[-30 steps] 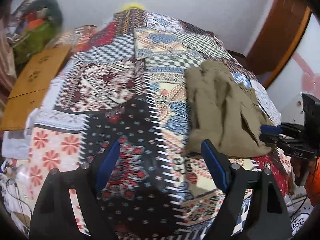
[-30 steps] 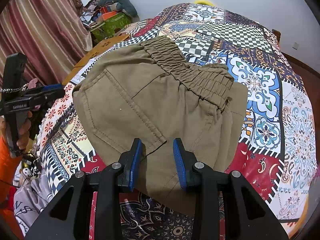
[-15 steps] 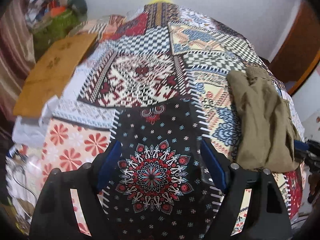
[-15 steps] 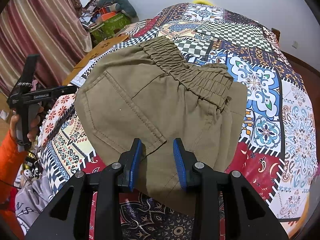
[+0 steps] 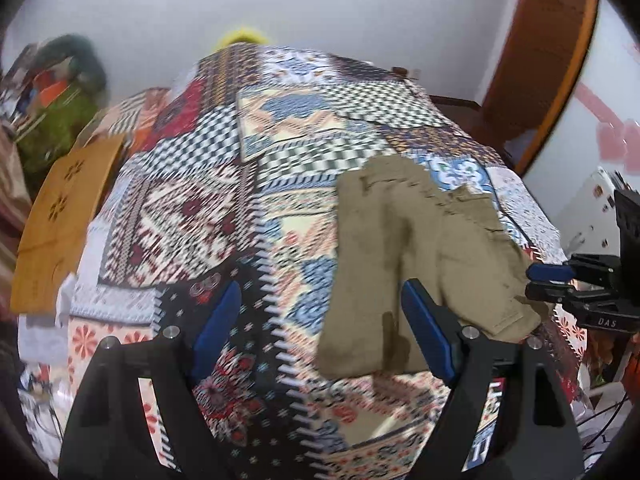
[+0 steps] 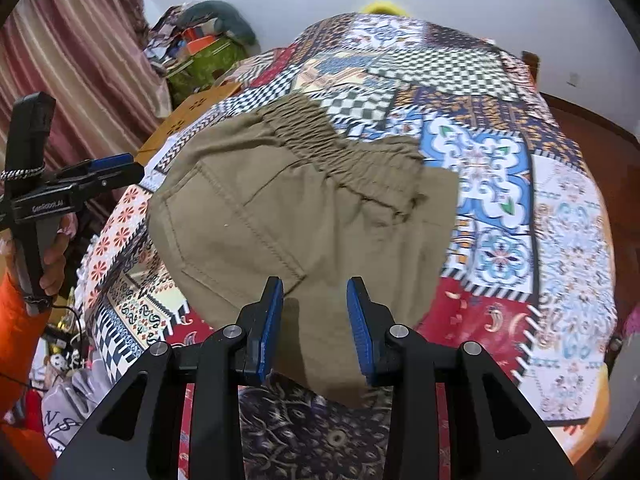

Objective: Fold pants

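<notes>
Right hand-held gripper [image 6: 315, 322]: jaws part-open, nothing clamped, hovering just over the near edge of the pants [image 6: 288, 216]; pads look clear of the cloth. It has hardly shifted from a second ago. Left hand-held gripper [image 5: 322, 332]: jaws wide, empty, over the bedspread [image 5: 192, 216] left of the pants. Compared with half a second ago, the left view has swung back toward the pants, which now sit nearer its middle, with the right-hand finger overlapping the cloth's near corner.

Pants lie folded into a compact olive stack on the bed, elastic waistband on the far side and a back pocket facing up; same shape as a second ago. Judgement: both hands are released and the fold looks essentially done, or one last tidy or half-fold remains.

Hard to read: the left view is motion-blurred, so layers and edges there are unclear. The pant legs are hidden under the stack, and the fold count can't be told. The person's hand [image 6: 54, 268] on the left handle is partly cut off at the frame edge.
</notes>
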### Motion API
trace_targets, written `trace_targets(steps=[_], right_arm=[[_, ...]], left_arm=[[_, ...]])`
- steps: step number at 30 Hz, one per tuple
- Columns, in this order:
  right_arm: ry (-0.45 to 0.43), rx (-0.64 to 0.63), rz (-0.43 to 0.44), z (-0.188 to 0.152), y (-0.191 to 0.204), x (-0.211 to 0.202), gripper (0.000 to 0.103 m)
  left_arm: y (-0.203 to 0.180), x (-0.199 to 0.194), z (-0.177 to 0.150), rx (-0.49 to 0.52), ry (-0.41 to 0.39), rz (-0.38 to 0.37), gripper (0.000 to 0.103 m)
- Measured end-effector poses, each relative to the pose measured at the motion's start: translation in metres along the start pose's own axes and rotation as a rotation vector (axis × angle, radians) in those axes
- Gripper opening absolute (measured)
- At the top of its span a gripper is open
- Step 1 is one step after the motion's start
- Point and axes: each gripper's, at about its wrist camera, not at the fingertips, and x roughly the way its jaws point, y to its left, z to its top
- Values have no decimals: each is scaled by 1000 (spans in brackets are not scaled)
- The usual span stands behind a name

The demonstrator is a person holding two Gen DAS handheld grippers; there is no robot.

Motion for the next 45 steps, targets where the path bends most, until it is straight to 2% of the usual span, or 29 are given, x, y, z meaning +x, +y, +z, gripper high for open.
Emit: trace_targets(steps=[4, 8, 15, 21, 26, 29, 34, 39, 45], right_arm=[[-35, 38, -57, -1, -14, -11, 48], [-31, 86, -76, -5, -34, -14, 48], [-9, 128, -44, -6, -44, -5, 48], [15, 137, -4, 0, -45, 14, 54], [29, 140, 22, 5, -49, 24, 60], [40, 144, 37, 6, -50, 32, 64], [53, 172, 73, 9, -55, 41, 70], [68, 192, 105, 13, -60, 45, 70], [80, 207, 122, 19, -65, 49, 70]], left_arm=[[-14, 11, 11, 24, 18, -32, 86], [-20, 29, 19, 14, 66, -79, 86], [-29, 58, 22, -3, 151, -145, 86], [-31, 79, 23, -3, 189, -160, 96], [-19, 103, 22, -73, 253, -217, 103], [-14, 110, 22, -99, 262, -246, 103], [-23, 115, 23, -67, 254, -246, 103], [-25, 124, 29, -77, 264, -286, 103], [-27, 132, 38, -101, 283, -283, 103]])
